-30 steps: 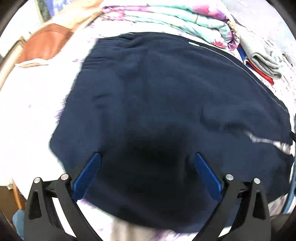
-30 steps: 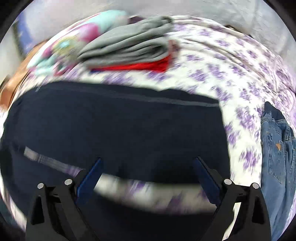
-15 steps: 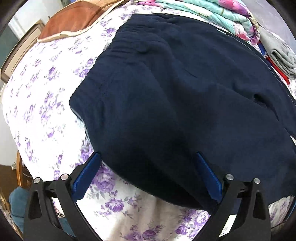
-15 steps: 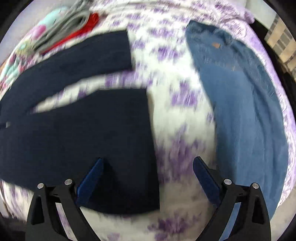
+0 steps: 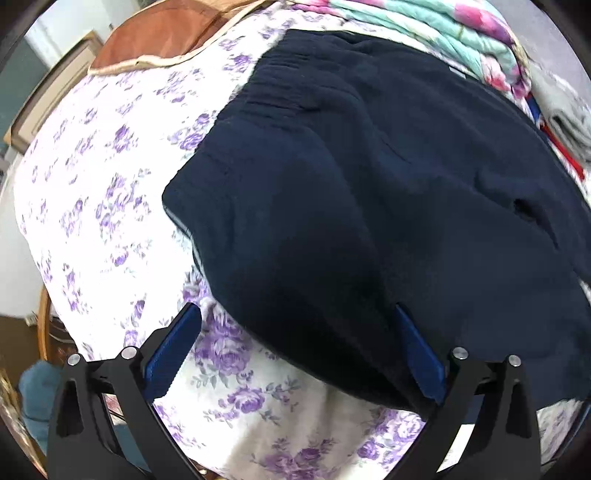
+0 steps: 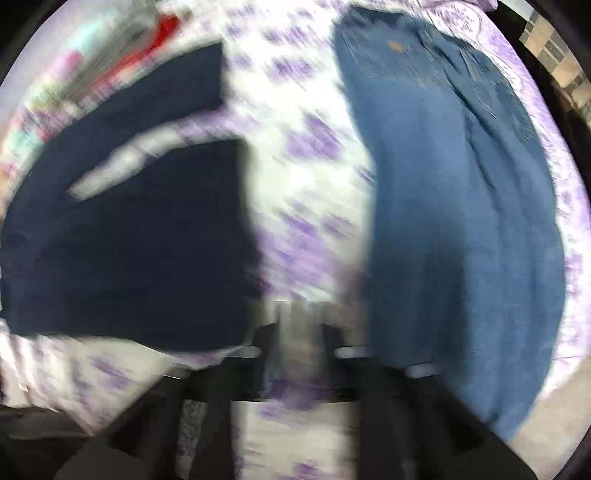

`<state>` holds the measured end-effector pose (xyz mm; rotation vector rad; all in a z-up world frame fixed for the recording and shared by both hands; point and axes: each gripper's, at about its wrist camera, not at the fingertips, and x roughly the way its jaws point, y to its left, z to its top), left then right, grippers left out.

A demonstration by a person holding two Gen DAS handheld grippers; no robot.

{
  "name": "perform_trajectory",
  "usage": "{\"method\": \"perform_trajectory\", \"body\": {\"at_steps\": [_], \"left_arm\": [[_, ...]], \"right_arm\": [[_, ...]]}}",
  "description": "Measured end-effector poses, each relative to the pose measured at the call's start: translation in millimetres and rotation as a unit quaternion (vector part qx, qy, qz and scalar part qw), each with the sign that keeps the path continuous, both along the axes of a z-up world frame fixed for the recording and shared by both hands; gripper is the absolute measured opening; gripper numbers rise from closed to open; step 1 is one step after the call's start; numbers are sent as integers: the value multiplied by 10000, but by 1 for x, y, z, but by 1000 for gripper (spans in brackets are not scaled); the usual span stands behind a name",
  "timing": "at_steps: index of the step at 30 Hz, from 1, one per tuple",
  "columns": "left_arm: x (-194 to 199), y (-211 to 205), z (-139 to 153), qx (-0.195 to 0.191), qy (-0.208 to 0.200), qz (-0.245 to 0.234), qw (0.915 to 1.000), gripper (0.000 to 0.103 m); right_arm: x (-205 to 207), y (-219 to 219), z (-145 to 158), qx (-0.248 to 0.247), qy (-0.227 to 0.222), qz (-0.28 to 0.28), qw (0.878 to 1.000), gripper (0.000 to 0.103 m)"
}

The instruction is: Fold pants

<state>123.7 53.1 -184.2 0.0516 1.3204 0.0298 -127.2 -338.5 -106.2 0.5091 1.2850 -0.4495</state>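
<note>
Dark navy pants [image 5: 369,203] lie spread on a purple-flowered bedsheet [image 5: 110,184], waistband toward the far side. My left gripper [image 5: 295,310] hangs open above their near edge. Its right finger [image 5: 417,354] is over the navy cloth and its left finger [image 5: 173,350] over bare sheet, gripping nothing. The right wrist view is badly blurred. There the navy pants [image 6: 129,240] end at the left, with a strip of sheet showing between the two legs. My right gripper [image 6: 299,328] is over the sheet just past the leg ends; its jaws are closing with only sheet visible between them.
Blue jeans [image 6: 461,203] lie flat to the right of the navy pants. A folded floral blanket [image 5: 424,22] and a grey garment [image 5: 565,110] sit along the far side. A brown pillow [image 5: 159,37] is at the far left. The bed's edge runs close below both grippers.
The left gripper slid from over the middle of the pants to their near edge. The right gripper swept right past the leg ends, bringing the jeans into view, and its fingers narrowed.
</note>
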Motion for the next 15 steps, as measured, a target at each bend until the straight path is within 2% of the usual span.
{"method": "perform_trajectory", "body": {"at_steps": [1,2,4,6,8,9,11,13,15], "left_arm": [[-1,1,2,-42,-15,34,10000,99],[-1,2,2,-68,-14,32,10000,98],[-2,4,3,-179,52,-8,9998,98],[-2,10,6,-259,89,50,9996,98],[-4,16,12,-410,51,130,9991,98],[-17,21,17,-457,19,152,9988,98],[-18,31,21,-494,-4,231,9985,98],[-18,44,24,-369,64,323,9988,98],[-19,57,24,-382,125,449,9982,98]], "right_arm": [[4,9,5,20,-231,140,9996,97],[9,19,5,-14,-363,353,9987,96],[22,36,-4,-205,-127,698,9973,95],[29,33,-21,43,-10,491,9988,86],[30,25,-35,297,64,189,9994,72],[29,26,-39,399,54,97,9991,67],[28,26,-37,487,-29,98,9988,33],[26,26,-24,752,-235,124,9968,25],[19,22,-2,686,-446,168,9965,24]]}}
